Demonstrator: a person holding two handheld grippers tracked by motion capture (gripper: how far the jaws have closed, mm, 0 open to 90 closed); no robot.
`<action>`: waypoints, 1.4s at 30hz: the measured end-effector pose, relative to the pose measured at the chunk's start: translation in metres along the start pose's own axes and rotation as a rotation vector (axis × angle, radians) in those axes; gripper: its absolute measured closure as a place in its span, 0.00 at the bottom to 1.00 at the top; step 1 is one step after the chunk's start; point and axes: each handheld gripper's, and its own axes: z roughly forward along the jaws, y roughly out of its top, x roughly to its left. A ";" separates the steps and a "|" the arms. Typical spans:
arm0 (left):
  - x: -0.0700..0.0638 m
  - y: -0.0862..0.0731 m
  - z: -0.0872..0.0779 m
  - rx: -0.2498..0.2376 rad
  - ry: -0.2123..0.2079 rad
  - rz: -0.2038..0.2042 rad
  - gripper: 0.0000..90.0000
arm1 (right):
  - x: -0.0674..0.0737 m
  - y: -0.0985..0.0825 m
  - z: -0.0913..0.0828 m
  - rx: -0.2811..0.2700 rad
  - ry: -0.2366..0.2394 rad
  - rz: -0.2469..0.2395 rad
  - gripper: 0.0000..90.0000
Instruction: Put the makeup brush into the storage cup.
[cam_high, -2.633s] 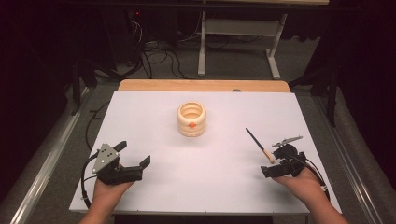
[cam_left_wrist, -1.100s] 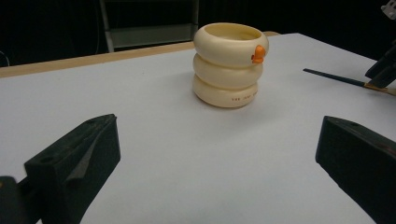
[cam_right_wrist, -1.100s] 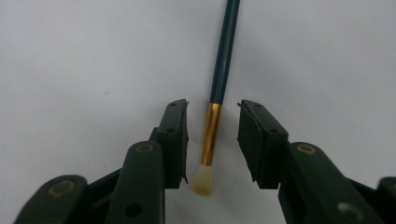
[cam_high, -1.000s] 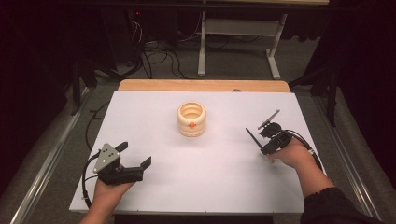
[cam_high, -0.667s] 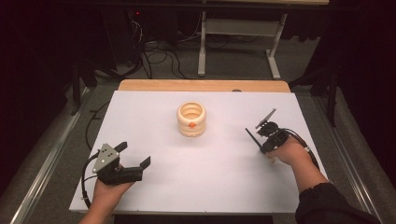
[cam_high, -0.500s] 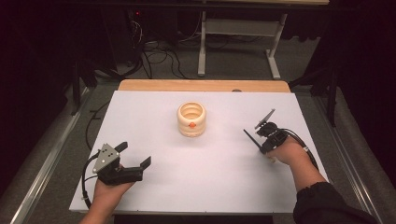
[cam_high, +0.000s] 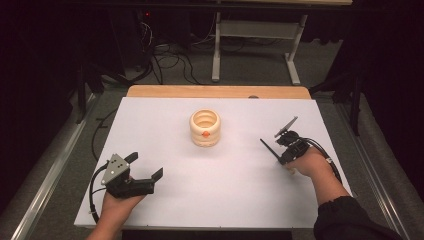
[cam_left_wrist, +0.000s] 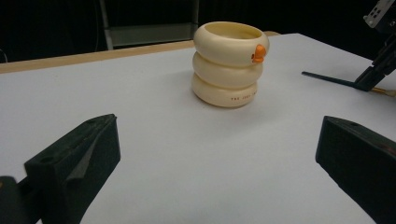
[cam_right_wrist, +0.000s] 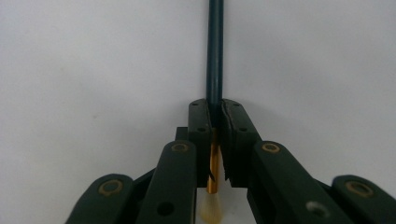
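My right gripper has moved forward, jaws now clamped on the brush; left gripper stays wide open, empty. Holder print unreadable.

We seem to be in a lab or test room. A white-topped table stands on grey carpet. Beyond it, we see loose cables and darkness.

Bench: smooth matt white sheet; bare wood strip along the far edge.
Ringed pot: glossy cream, smooth, looks plastic.
Brush: dark satin handle, shiny brass-coloured ferrule, pale bristles.
Right tool: matt black plastic.
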 end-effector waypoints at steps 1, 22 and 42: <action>0.000 0.000 0.000 0.002 -0.002 0.002 0.01 | 0.001 0.000 0.000 0.001 -0.003 0.000 0.95; -0.001 0.000 0.001 0.002 -0.012 0.012 0.01 | -0.001 -0.005 -0.025 -0.050 -0.014 0.025 0.95; -0.002 0.000 0.002 0.003 -0.011 0.013 0.01 | 0.033 -0.017 -0.052 -0.077 -0.019 -0.078 0.95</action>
